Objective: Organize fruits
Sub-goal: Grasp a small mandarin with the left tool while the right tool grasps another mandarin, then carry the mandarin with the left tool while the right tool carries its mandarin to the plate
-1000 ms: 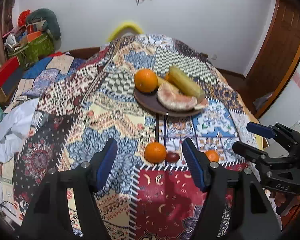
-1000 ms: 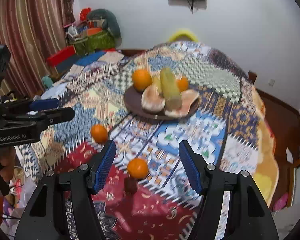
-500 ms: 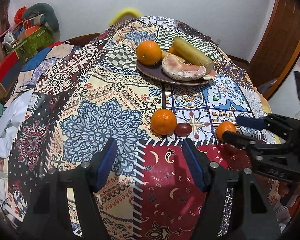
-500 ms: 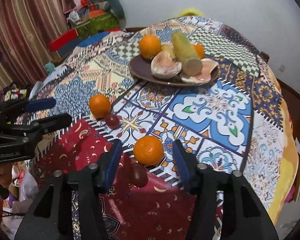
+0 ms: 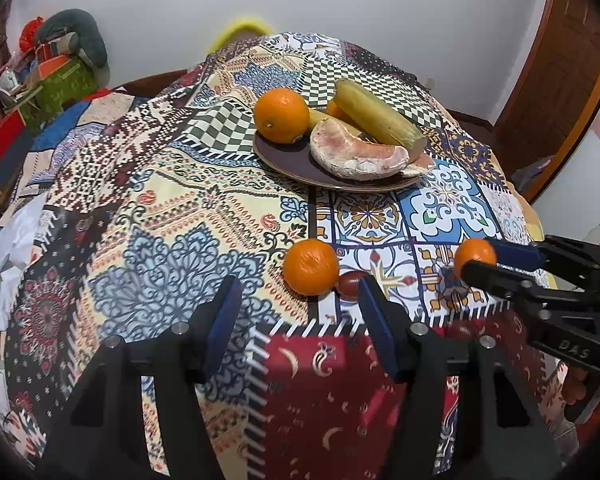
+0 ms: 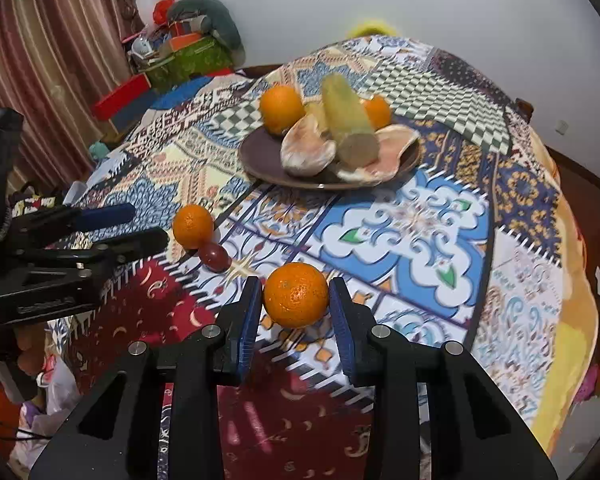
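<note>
My right gripper [image 6: 296, 300] is shut on a small orange [image 6: 296, 294] and holds it just above the patterned tablecloth; it shows in the left wrist view [image 5: 474, 256] too. My left gripper [image 5: 300, 316] is open and empty, just short of a second small orange [image 5: 310, 266] with a dark red fruit [image 5: 350, 282] beside it. A brown plate [image 5: 284, 156] farther back holds a large orange [image 5: 282, 114], a pomelo segment [image 5: 358, 154] and a yellow-green stalk [image 5: 376, 116].
The round table's edge drops off on the right [image 6: 572, 320]. A bed with boxes and bags [image 5: 40, 76] lies at the left. A wooden door [image 5: 556, 80] stands at the right.
My right gripper has moved in and closed on the near orange, lifting it off the dark fruit beside it. My left gripper has come closer to the other orange and stays open.
</note>
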The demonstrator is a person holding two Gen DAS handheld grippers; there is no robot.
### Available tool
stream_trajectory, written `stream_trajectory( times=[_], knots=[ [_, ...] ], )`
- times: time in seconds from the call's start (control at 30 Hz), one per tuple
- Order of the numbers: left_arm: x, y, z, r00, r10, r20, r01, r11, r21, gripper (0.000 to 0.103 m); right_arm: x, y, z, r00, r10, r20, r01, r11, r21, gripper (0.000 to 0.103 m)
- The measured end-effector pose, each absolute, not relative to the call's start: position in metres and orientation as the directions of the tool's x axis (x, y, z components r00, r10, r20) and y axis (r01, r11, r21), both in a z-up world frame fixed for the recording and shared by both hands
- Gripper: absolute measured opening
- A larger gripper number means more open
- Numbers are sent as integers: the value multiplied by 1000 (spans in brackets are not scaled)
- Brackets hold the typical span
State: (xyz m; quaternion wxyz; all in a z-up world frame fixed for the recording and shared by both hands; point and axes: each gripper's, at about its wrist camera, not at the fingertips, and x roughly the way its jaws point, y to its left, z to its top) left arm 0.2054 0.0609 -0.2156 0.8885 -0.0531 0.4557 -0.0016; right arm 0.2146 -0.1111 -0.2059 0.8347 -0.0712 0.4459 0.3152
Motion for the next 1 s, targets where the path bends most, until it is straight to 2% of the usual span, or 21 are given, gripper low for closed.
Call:
stream_trajectory(
  times=[0.27, 0.43, 0.53, 0.6, 1.0],
  knots=[
    [229, 57, -226, 569, -50, -821, -41, 995, -89, 59, 227, -123, -206, 418, 468, -779, -568, 804, 178, 31],
    [239, 58, -238, 542, -57, -838, -47, 994, -98, 53, 235, -126, -209, 413, 468, -781, -559, 808, 188, 31],
    [240, 62, -243, 540, -89, -837, -53, 989, -139, 46, 237, -126, -210, 411, 469, -781, -561, 806, 189, 31],
    [241, 63, -243, 540, -111, -834, -48, 986, -162, 37, 238, -126, -211, 410, 469, -782, -561, 806, 189, 31],
    [240, 63, -226, 581, -80, -810, -32, 992, -121, 37, 250, -121, -205, 421, 484, -767, -570, 799, 192, 31]
  ],
)
